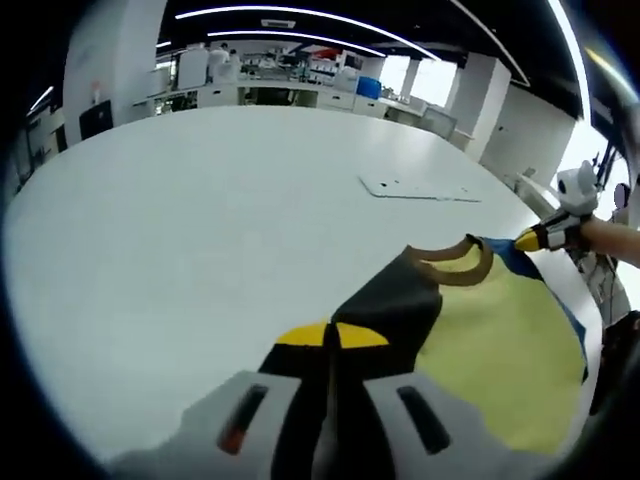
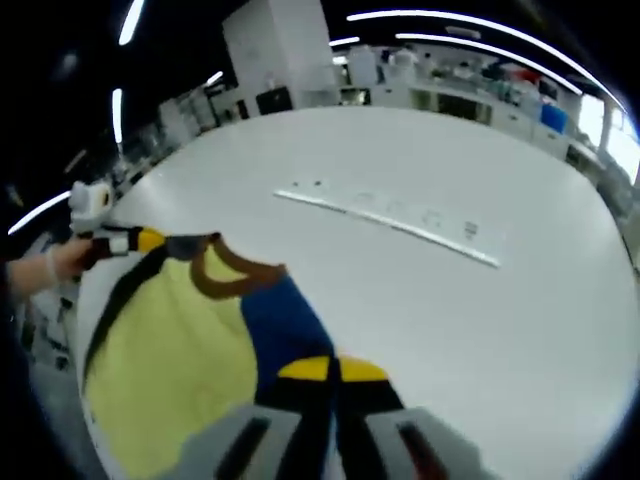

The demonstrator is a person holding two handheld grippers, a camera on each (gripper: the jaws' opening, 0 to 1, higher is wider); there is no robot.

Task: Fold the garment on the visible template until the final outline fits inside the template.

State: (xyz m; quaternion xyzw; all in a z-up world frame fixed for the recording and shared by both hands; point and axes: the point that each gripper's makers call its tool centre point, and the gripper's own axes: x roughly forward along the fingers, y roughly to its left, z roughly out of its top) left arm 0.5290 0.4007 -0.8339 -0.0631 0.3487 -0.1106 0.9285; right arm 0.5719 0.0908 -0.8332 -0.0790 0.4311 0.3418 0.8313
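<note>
- The left gripper [image 1: 331, 345] is pinching the black shoulder of the garment [image 1: 490, 350] between its yellow-tipped jaws, which are sitting pressed together on the cloth at the bottom of the left gripper view.
- The right gripper [image 2: 331, 372] is clamping the blue shoulder of the same garment [image 2: 175, 340], its jaws likewise closed together on the fabric.
- The garment is a yellow T-shirt with a brown collar [image 1: 455, 265], one black sleeve and one blue sleeve; it is stretching between the two grippers, with the collar lying about midway between them.
- In the left gripper view the right gripper [image 1: 545, 237] is showing beyond the collar toward the right, with a person's hand [image 1: 610, 238] behind it.
- In the right gripper view the left gripper [image 2: 125, 241] is showing beyond the collar [image 2: 235, 275] toward the left, with a hand [image 2: 45, 265] gripping it.
- The yellow body of the shirt is hanging off the near edge of the white table [image 1: 200, 220], below the line between the two grippers.
- The white flat template [image 2: 390, 222] is lying on the table ahead of both grippers, well apart from the shirt; in the left gripper view the template [image 1: 415, 188] is sitting past the collar.
- Shelves and lab benches [image 1: 290, 75] are standing far beyond the table.
</note>
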